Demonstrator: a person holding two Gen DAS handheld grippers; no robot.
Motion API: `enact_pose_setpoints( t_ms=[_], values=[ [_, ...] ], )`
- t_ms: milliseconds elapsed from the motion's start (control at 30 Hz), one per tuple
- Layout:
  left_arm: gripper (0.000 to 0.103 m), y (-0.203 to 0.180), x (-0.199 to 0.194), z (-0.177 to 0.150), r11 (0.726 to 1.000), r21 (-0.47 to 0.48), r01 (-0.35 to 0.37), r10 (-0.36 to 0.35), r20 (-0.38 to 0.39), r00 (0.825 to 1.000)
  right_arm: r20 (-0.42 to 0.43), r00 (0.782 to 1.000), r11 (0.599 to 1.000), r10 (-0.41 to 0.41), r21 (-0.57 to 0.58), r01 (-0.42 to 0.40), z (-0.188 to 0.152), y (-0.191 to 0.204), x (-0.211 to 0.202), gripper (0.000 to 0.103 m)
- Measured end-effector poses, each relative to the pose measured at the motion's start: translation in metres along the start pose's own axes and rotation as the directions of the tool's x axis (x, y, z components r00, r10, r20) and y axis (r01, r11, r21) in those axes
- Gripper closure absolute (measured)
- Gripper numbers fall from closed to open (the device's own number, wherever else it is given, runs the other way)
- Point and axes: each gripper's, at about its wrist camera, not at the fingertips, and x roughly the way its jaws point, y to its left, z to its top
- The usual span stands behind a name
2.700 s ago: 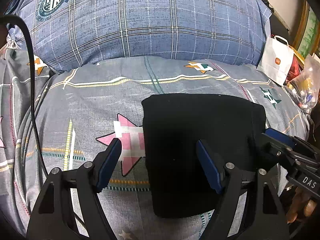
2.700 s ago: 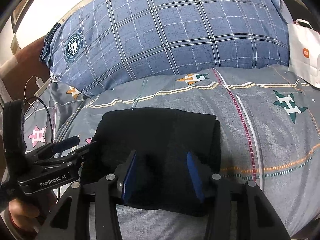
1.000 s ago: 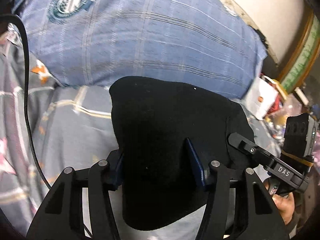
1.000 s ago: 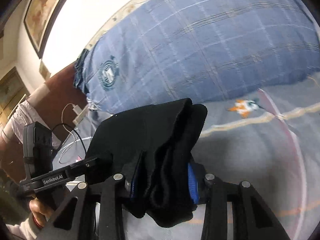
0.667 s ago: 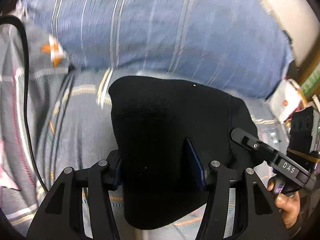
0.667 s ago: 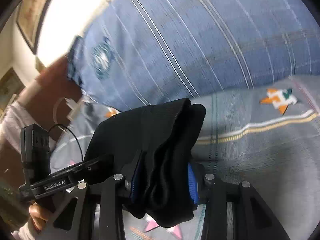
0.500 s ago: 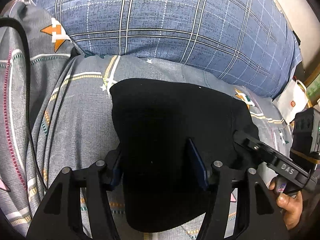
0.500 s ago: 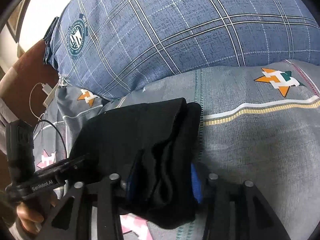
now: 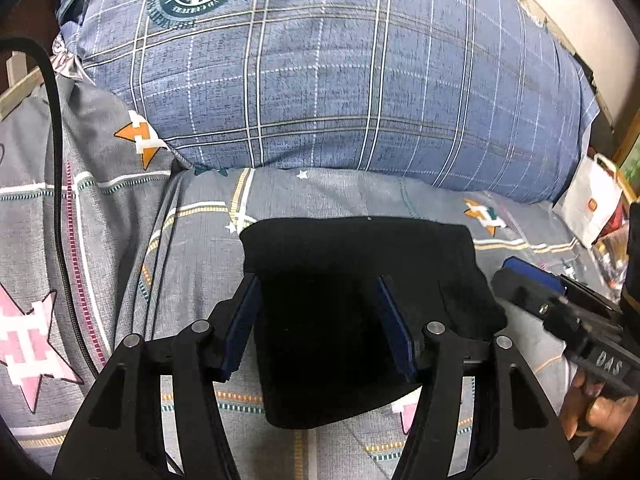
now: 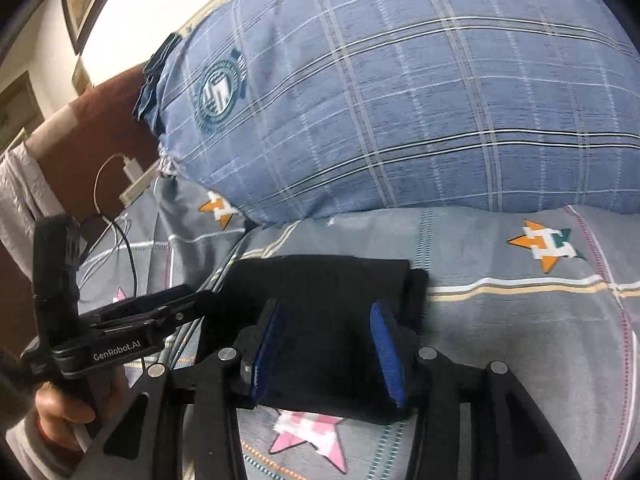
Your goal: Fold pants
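The black pants (image 9: 360, 280) are folded into a compact rectangle and lie on the grey patterned bedsheet (image 9: 120, 240) just in front of the blue plaid pillow. My left gripper (image 9: 316, 312) straddles the bundle's near left part with its blue pads apart, jaws open. My right gripper (image 10: 328, 340) straddles the bundle's right part (image 10: 328, 280), jaws open too. Each gripper shows in the other's view: the right one (image 9: 560, 304) and the left one (image 10: 132, 320).
A big blue plaid pillow (image 9: 340, 80) with a round crest lies behind the pants. A black cable (image 9: 60, 160) runs along the left. A white paper bag (image 9: 592, 204) stands at the right edge. A white charger and cord (image 10: 128, 176) lie by the headboard.
Both grippers gripped the folded pants, carried the bundle left toward the pillow and set it on the sheet. Both jaws have now widened and released it.
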Motion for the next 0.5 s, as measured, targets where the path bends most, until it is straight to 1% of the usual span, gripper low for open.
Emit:
enact_pose_setpoints(
  t_ms=[133,200,233,300,333,433,500],
  values=[
    [0.044,-0.01,0.024,-0.01,0.998,0.038,-0.059,0.06,-0.026,0.998,-0.05,0.998,0.999,-0.041,-0.022,0.039,-0.017,-0.001,0.016,0.059],
    [0.044,-0.013,0.035,-0.016,0.993,0.058,-0.099,0.1,-0.024,0.995,-0.085,0.993,0.996,-0.08,-0.053,0.076,-0.029,-0.005,0.026,0.059],
    [0.043,-0.014,0.039,-0.018,0.992,0.062,-0.106,0.107,-0.019,0.994,-0.085,0.992,0.993,-0.093,-0.076,0.086,-0.035,-0.005,0.029,0.059],
    [0.04,-0.013,0.042,-0.019,0.992,0.049,-0.115,0.115,-0.001,0.993,-0.043,0.992,0.984,-0.116,-0.139,0.109,-0.045,-0.001,0.029,0.059],
    [0.039,-0.013,0.043,-0.018,0.992,0.04,-0.116,0.116,0.001,0.993,-0.038,0.991,0.981,-0.125,-0.154,0.118,-0.047,0.001,0.03,0.059],
    [0.039,-0.012,0.042,-0.013,0.993,0.024,-0.118,0.118,-0.005,0.993,-0.051,0.992,0.984,-0.115,-0.139,0.107,-0.042,-0.002,0.03,0.059],
    [0.039,-0.012,0.037,-0.013,0.992,0.021,-0.122,0.122,0.001,0.993,-0.049,0.994,0.991,-0.093,-0.103,0.087,-0.036,-0.003,0.024,0.059]
  ],
)
